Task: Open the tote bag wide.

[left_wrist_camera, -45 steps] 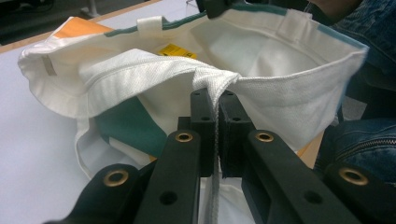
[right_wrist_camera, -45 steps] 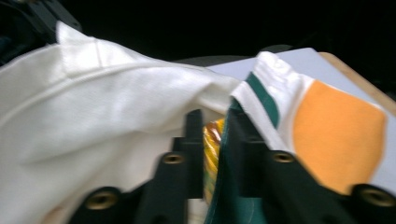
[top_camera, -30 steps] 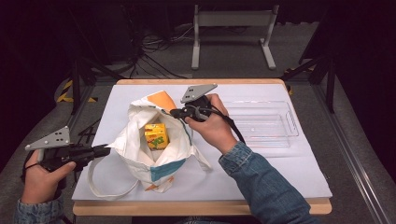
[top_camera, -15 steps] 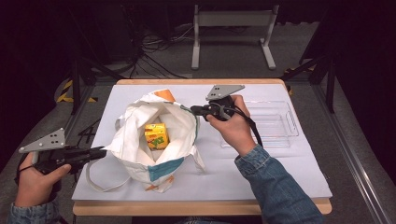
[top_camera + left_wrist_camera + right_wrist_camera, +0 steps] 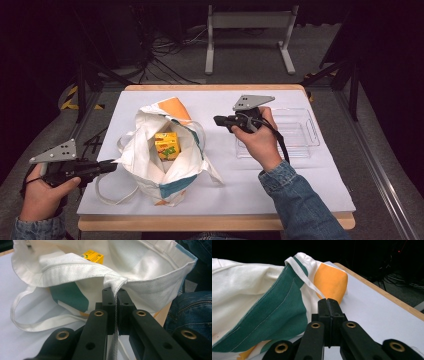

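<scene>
I can't read any text here. The yellow carton (image 5: pixel 166 145) inside my tote bag (image 5: pixel 150 165), at about nine o'clock from my right gripper (image 5: pixel 218 120) in the high view, carries green and dark printing, but it is too small and blurred to make out, also in the left gripper view (image 5: pixel 93 255).

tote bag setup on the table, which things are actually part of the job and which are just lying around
In use:
- tote bag, its rim pinched in the left gripper
- yellow carton inside the bag
- right gripper, shut, beside the bag
- clear tray, probably

Lying about:
- metal stand
- floor cables
</scene>
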Demonstrator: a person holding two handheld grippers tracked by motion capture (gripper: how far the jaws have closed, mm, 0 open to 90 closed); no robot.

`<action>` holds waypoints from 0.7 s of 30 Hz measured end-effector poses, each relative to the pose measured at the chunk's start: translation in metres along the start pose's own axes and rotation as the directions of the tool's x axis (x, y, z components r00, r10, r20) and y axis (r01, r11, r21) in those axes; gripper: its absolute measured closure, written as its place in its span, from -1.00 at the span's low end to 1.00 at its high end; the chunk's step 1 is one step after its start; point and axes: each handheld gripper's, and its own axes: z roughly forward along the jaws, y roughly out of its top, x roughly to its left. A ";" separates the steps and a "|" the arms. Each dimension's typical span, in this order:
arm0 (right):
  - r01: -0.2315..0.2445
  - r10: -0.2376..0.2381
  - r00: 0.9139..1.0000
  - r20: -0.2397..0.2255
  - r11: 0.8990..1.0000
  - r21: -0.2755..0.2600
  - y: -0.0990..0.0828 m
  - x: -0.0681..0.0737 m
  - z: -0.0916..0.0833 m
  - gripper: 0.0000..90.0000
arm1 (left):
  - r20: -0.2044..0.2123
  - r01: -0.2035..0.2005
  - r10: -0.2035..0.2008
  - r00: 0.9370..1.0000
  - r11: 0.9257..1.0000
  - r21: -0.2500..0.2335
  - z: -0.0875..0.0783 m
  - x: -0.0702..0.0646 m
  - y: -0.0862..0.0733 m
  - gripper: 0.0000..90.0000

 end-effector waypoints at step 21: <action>0.025 -0.029 0.994 -0.102 0.999 -0.037 0.008 0.021 0.006 1.00 | 0.069 -0.029 0.022 0.997 0.995 0.098 0.019 -0.004 0.000 0.93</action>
